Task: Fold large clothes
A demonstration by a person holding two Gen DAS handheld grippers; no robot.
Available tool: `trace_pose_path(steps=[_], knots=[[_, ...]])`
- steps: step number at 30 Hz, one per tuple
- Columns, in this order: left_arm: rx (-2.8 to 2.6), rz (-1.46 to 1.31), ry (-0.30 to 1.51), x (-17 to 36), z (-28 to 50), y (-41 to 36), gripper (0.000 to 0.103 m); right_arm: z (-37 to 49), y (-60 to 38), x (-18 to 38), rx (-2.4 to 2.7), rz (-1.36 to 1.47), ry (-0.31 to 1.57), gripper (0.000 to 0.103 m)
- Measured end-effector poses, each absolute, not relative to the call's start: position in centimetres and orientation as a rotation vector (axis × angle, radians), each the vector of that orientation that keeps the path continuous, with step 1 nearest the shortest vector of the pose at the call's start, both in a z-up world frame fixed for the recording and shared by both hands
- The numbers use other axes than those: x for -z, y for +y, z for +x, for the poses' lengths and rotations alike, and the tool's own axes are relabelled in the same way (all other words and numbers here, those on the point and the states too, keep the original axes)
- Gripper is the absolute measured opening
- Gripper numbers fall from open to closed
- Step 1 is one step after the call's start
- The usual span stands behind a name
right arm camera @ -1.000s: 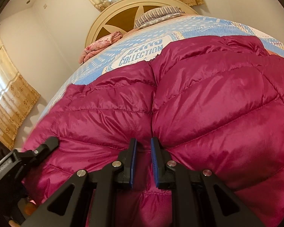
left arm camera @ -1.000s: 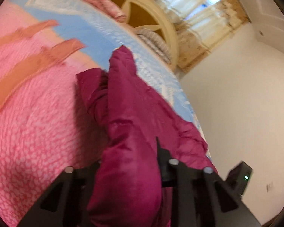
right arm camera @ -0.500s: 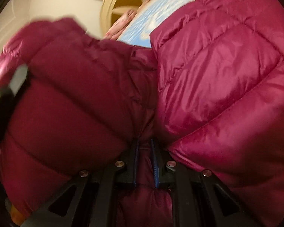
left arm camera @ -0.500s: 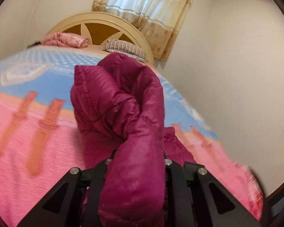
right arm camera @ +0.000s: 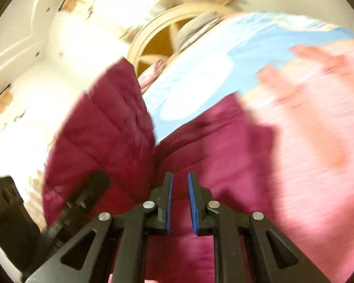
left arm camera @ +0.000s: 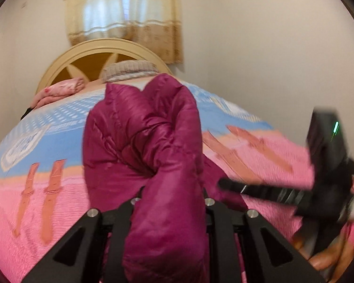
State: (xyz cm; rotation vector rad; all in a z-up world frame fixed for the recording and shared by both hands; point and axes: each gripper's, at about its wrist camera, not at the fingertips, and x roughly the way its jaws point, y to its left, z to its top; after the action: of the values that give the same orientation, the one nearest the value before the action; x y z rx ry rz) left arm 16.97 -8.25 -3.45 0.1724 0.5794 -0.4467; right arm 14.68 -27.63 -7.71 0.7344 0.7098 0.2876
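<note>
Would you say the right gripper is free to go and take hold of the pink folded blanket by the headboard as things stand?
Probably not: the right gripper seems occupied with the magenta jacket, whose bulk lies before the pink folded blanket.

Left hand-held gripper (left arm camera: 170, 195): black angular frame, silver screws; right hand-held gripper (right arm camera: 179, 195): same, blue pads (right arm camera: 192, 202)

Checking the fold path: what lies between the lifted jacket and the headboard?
Left wrist view: only blue bedspread, then a grey pillow against the headboard, beyond the jacket.
</note>
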Motion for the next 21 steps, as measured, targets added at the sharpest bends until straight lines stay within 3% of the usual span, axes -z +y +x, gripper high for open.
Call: trace_pose_path(steps=[2,4,5,6,8,13,21], knots=[[0.453,0.237,0.591,4.7,16.5,-10.1,0.018,13.5,-29.9,7.9,-0.235,0.745,0.690,0.014],[0.458,0.312,0.604,6.5,16.0,-12.3,0.018,13.1,-31.0,8.0,-0.212,0.761,0.683,0.022],[0.464,0.350,0.610,7.4,15.8,-13.3,0.018,12.7,-32.0,8.4,-0.207,0.792,0.679,0.041],[0.469,0.379,0.617,8.3,15.6,-14.1,0.019,12.4,-32.4,8.3,-0.211,0.818,0.669,0.067],[0.482,0.425,0.616,9.7,14.9,-15.1,0.019,11.2,-34.0,8.8,-0.233,0.883,0.609,0.082],[0.479,0.487,0.563,11.6,13.6,-16.1,0.020,11.1,-35.1,8.1,-0.265,0.882,0.593,0.082],[0.521,0.459,0.551,11.4,12.8,-15.1,0.024,18.3,-32.7,7.8,-0.389,0.684,0.823,0.082]])
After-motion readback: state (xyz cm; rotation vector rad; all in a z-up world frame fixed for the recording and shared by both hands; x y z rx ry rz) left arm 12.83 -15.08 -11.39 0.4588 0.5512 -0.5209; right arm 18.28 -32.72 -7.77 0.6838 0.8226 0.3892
